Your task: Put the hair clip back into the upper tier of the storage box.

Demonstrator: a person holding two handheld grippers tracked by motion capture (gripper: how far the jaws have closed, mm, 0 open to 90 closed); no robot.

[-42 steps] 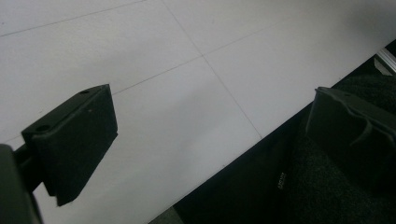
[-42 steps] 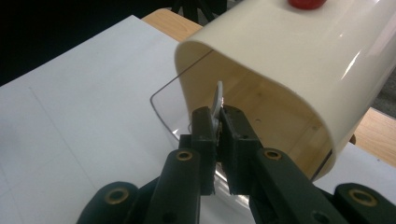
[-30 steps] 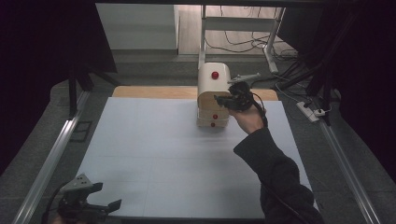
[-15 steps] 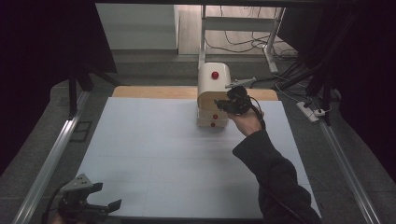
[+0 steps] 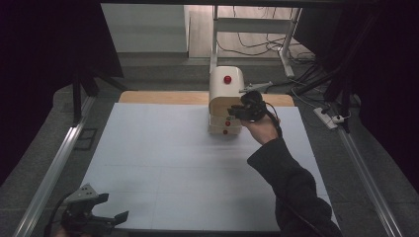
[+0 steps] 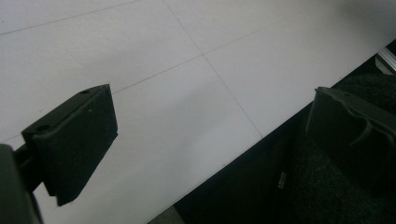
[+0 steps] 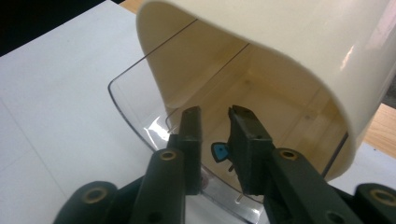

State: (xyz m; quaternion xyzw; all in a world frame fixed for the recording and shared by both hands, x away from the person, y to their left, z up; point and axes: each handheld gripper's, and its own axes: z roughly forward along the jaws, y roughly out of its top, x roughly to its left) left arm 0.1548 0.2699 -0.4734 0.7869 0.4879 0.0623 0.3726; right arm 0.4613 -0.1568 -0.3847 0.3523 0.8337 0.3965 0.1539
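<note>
Readable text: none could be made out.
Black surface [image 6: 282,181] in the left gripper view: it bore a small pale mark, too blurred to read.
Cream container [image 7: 261,56]: a blue sign [image 7: 218,151] showed through its clear front, with no letters legible.

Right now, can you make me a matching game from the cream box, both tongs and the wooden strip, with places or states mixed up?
1 cream rounded box with red knobs
2 left tongs
3 right tongs
4 light wooden strip

A wide open, near-left corner of white sheet
B far middle of sheet
C along sheet's far edge
D at box's clear plastic front

Pairs: 1-B, 2-A, 3-D, 4-C. The right tongs' jaws have just been opening, nothing clearly pinched.
</note>
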